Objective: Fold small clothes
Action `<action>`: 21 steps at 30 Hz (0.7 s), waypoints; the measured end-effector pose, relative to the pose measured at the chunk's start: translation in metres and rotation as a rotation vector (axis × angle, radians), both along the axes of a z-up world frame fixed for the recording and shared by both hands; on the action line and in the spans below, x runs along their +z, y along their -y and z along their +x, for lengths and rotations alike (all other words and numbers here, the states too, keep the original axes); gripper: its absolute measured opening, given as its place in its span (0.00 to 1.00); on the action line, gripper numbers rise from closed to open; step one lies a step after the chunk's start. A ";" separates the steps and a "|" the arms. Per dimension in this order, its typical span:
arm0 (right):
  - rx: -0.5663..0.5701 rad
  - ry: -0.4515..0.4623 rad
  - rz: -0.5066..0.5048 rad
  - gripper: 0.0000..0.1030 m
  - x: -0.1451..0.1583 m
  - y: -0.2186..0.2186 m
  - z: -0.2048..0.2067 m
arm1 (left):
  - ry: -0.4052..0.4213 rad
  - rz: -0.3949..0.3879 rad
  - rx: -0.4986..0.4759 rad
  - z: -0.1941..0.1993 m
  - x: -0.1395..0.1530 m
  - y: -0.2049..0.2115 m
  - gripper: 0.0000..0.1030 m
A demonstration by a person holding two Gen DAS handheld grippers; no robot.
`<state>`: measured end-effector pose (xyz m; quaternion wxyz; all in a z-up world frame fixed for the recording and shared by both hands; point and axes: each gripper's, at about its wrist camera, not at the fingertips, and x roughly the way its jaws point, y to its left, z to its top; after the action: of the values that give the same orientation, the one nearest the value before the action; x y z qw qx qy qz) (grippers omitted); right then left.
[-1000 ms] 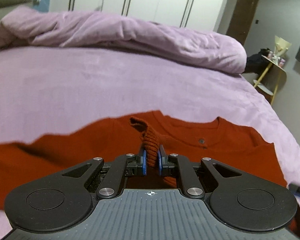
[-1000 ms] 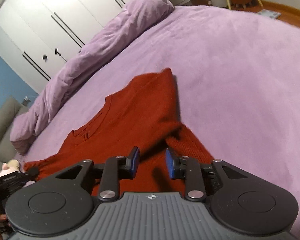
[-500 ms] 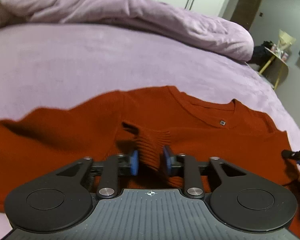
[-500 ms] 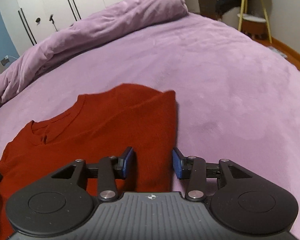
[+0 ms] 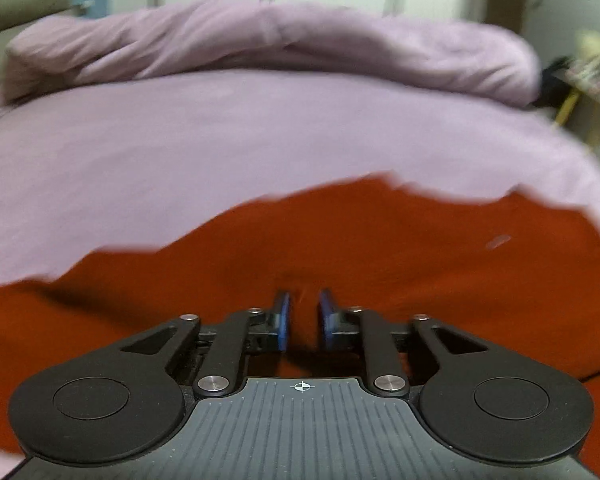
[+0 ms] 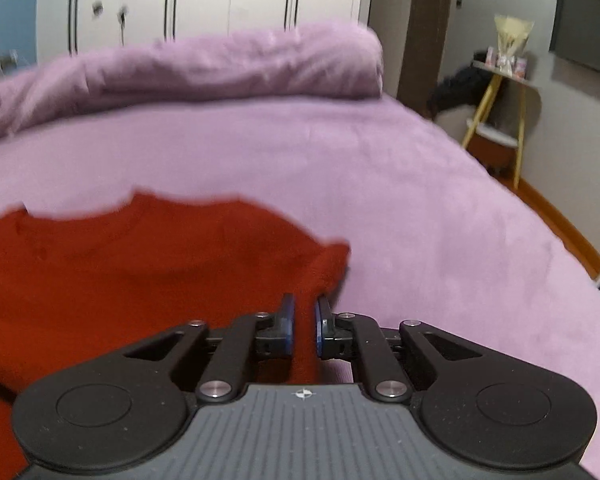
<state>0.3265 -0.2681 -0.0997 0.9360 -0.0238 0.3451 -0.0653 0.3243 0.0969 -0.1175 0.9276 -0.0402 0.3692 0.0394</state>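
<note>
A rust-red knit sweater (image 5: 380, 248) lies spread on the purple bed (image 5: 220, 140). It also shows in the right wrist view (image 6: 140, 264). My left gripper (image 5: 303, 320) sits low over the sweater's middle with its jaws slightly apart and nothing clamped between them. My right gripper (image 6: 303, 324) is at the sweater's right edge, and its blue pads (image 6: 287, 326) are closed on a fold of the red fabric. Both views are motion-blurred.
A rolled purple duvet (image 5: 280, 44) lies across the far side of the bed, also in the right wrist view (image 6: 200, 72). White wardrobe doors (image 6: 204, 0) stand behind. A yellow-legged side table (image 6: 500, 100) and wooden floor lie off the bed's right edge.
My left gripper let go of the ribbed cuff and now sits open over the sweater. My right gripper closed from open onto the sweater's right edge.
</note>
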 end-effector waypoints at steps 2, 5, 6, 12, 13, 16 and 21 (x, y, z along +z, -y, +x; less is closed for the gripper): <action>-0.038 0.039 -0.025 0.16 0.006 0.000 -0.008 | 0.027 0.013 0.050 -0.013 0.005 -0.008 0.32; -0.005 0.097 0.041 0.19 0.020 -0.006 -0.024 | 0.073 -0.079 0.046 -0.026 0.020 -0.007 0.36; 0.054 0.096 0.091 0.19 0.022 -0.013 -0.028 | 0.084 -0.113 0.024 -0.029 0.023 0.000 0.40; 0.307 -0.005 0.062 0.16 -0.003 -0.071 -0.035 | -0.011 -0.045 -0.115 -0.009 0.001 0.048 0.51; 0.294 -0.010 -0.004 0.16 -0.009 -0.071 -0.036 | 0.013 -0.020 -0.118 -0.011 -0.002 0.049 0.52; 0.214 0.040 -0.072 0.15 -0.014 -0.043 -0.040 | 0.027 0.022 -0.097 -0.014 -0.004 0.045 0.52; 0.066 0.036 -0.081 0.11 -0.011 0.003 -0.037 | 0.020 -0.010 -0.071 -0.015 -0.001 0.037 0.52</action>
<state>0.2895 -0.2707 -0.1105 0.9419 -0.0719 0.3245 -0.0485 0.3088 0.0603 -0.1188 0.9320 -0.0321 0.3611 0.0044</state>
